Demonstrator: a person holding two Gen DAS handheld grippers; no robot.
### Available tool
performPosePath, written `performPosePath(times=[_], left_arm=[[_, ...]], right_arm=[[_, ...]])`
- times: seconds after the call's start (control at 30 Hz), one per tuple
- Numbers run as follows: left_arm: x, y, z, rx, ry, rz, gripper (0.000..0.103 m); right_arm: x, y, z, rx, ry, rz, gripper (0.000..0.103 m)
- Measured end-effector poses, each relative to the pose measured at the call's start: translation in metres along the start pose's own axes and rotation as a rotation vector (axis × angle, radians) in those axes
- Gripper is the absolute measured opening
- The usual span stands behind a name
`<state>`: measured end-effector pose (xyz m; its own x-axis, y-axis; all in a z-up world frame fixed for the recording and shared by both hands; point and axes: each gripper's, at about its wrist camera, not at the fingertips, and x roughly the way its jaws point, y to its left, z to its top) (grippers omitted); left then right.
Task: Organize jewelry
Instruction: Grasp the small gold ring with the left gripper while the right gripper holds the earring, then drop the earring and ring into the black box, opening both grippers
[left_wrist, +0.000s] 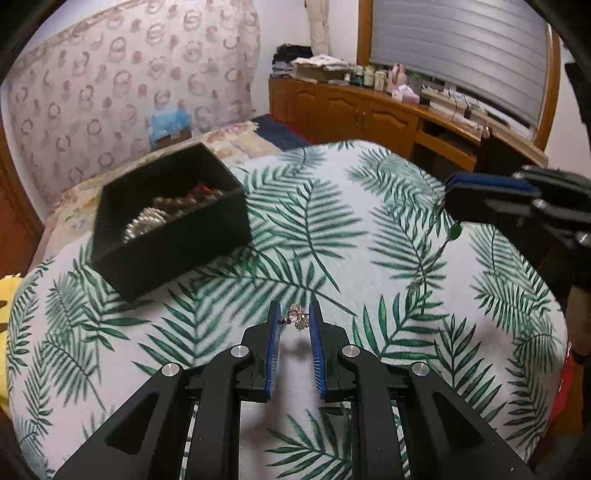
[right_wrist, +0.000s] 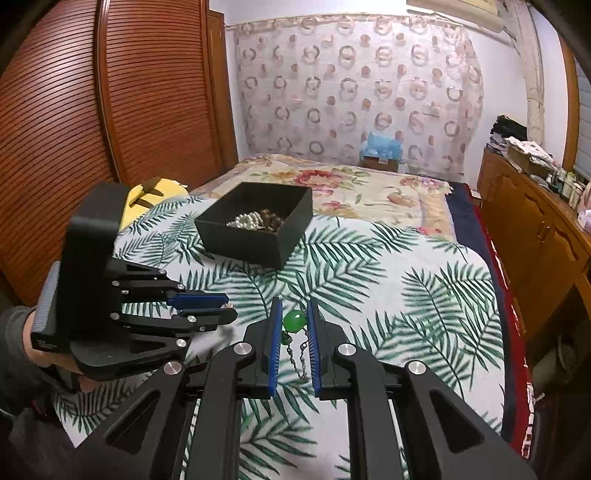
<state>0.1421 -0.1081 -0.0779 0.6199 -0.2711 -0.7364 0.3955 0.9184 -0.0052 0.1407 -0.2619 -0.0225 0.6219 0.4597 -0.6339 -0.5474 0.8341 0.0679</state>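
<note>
A black open box (left_wrist: 173, 225) holding pearl and bead jewelry stands on the leaf-print cloth; it also shows in the right wrist view (right_wrist: 258, 225). My left gripper (left_wrist: 293, 317) is shut on a small gold flower earring (left_wrist: 297, 318), held above the cloth; it also shows in the right wrist view (right_wrist: 227, 312). My right gripper (right_wrist: 294, 319) is shut on a green-stone chain necklace (right_wrist: 294, 321), whose chain hangs down. In the left wrist view the right gripper (left_wrist: 448, 195) is at the right, with the green chain (left_wrist: 452, 234) dangling under it.
The leaf-print cloth (right_wrist: 424, 295) covers the near end of a bed with a floral blanket (right_wrist: 369, 184) beyond. A yellow item (right_wrist: 151, 195) lies at the left. A wooden cabinet (right_wrist: 535, 229) runs along the right, a louvred wardrobe (right_wrist: 92, 110) on the left.
</note>
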Motion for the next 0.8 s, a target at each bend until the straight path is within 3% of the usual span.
performPosePath(times=[0.43,0.8], left_arm=[[-0.016,0.051,0.045,-0.08,-0.073,0.028,0.015],[-0.001,0.093,0.064,-0.147,-0.081,0.075,0.015]], right_arm=[[0.025,0.011,0.069,-0.079,-0.02,0.041,0.015],[0.06,0.011,0.126,-0.105,-0.042,0.062,0.015]])
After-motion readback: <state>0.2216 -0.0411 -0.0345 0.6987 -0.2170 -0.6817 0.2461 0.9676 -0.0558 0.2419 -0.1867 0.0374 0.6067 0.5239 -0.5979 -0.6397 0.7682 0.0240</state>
